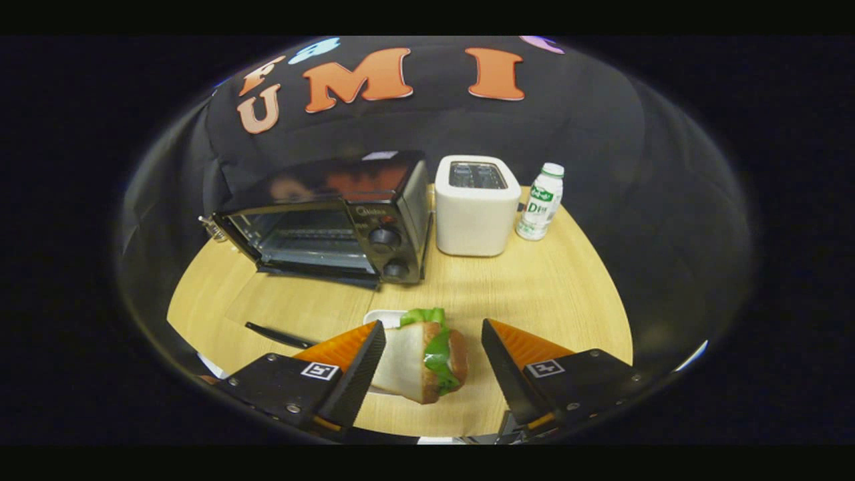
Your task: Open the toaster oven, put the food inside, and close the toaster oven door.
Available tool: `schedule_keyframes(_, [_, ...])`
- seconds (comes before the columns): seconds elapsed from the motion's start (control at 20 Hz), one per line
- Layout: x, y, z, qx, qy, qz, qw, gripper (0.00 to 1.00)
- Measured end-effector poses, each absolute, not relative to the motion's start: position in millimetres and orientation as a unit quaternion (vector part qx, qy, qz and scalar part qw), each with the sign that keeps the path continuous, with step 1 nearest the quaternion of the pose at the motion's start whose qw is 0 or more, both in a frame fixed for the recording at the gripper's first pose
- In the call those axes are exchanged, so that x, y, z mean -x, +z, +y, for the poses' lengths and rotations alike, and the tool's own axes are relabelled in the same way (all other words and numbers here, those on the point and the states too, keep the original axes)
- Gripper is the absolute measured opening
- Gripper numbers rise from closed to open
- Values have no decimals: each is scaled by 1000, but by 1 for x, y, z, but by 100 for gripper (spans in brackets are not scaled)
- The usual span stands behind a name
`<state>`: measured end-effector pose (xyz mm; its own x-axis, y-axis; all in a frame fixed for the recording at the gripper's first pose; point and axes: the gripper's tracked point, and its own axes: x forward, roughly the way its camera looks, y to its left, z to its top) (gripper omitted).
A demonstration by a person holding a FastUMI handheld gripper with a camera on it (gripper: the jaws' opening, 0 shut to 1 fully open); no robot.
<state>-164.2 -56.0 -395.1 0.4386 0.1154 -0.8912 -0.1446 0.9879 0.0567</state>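
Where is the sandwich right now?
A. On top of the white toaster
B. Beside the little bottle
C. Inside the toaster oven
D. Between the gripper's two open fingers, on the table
D: the sandwich lies on the wooden table between the spread fingers of the gripper, well short of the toaster oven, whose door hangs open.

A pale wooden desk [548, 287] with a light grain fills the foreground. Behind it hangs the booth's black cloth wall [601, 120], draped in soft folds. Soft light glints off the desk's surface; the surroundings are dark.
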Motion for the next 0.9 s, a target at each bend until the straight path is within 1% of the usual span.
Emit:
schedule_keyframes(0.35, [179, -435, -58, -1, 88, 576, 813, 86])
schedule_keyframes(0.4, [179, -438, -53, -17, 89, 579, 810, 85])
schedule_keyframes(0.45, [179, -439, -52, -27, 89, 583, 807, 75])
schedule_keyframes(0.5, [181, -439, -55, -29, 90, 586, 805, 69])
schedule_keyframes(0.6, [180, -437, -53, -20, 101, 586, 804, 62])
schedule_keyframes(0.7, [179, -431, -52, -22, 106, 585, 803, 50])
schedule_keyframes(0.75, [178, -427, -52, -35, 101, 586, 803, 44])
schedule_keyframes(0.85, [180, -425, -55, -49, 86, 596, 797, 36])
schedule_keyframes(0.9, [180, -422, -56, -55, 83, 596, 796, 35])
